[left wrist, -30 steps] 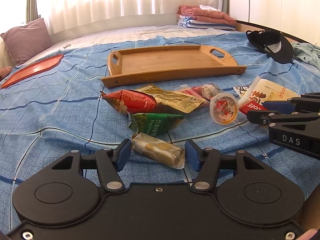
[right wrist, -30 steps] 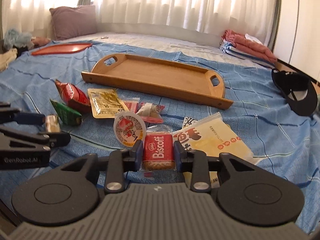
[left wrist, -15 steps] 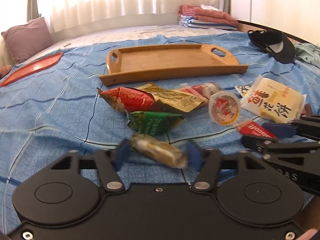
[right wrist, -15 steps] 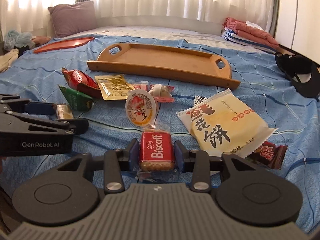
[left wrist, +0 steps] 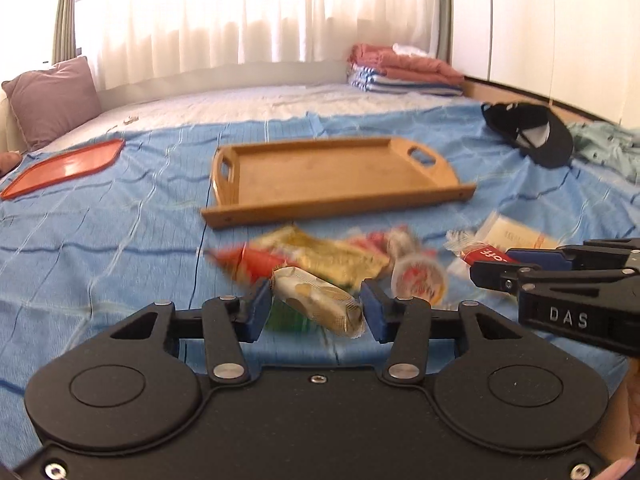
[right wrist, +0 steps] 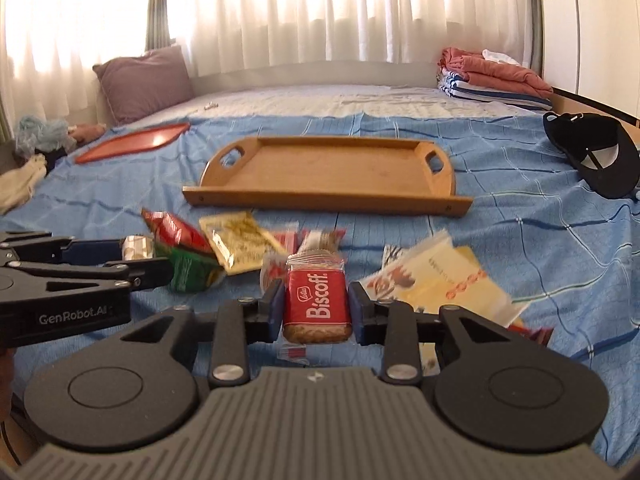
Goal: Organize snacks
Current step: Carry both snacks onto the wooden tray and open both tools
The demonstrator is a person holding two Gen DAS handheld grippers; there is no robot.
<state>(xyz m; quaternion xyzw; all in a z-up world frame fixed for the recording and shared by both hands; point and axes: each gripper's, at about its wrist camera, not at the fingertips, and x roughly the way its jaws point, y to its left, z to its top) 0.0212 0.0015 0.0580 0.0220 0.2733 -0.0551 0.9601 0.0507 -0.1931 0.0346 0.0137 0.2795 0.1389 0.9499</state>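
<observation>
My left gripper point(left wrist: 316, 312) has a pale gold biscuit packet point(left wrist: 320, 302) pinched between its blue pads, lifted off the blue bedspread, and its jaws are closing further. My right gripper point(right wrist: 318, 310) is shut on a red Biscoff packet point(right wrist: 318, 304), also raised. The wooden tray point(left wrist: 336, 204) lies beyond both, with nothing in it. Between tray and grippers lie a red packet point(left wrist: 256, 260), a gold sachet point(left wrist: 320, 252), a jelly cup point(left wrist: 418, 280), a green packet point(right wrist: 188, 272) and a yellow cracker bag point(right wrist: 440, 280).
A flat red tray point(left wrist: 64, 168) lies at the far left of the bed. A black cap point(left wrist: 532, 132) sits at the far right. A purple pillow point(left wrist: 52, 100) and folded towels point(left wrist: 400, 68) rest near the curtained window.
The left jaws have narrowed onto the gold biscuit packet and lifted it off the bedspread. The right gripper has risen a little with the Biscoff packet still in it.
</observation>
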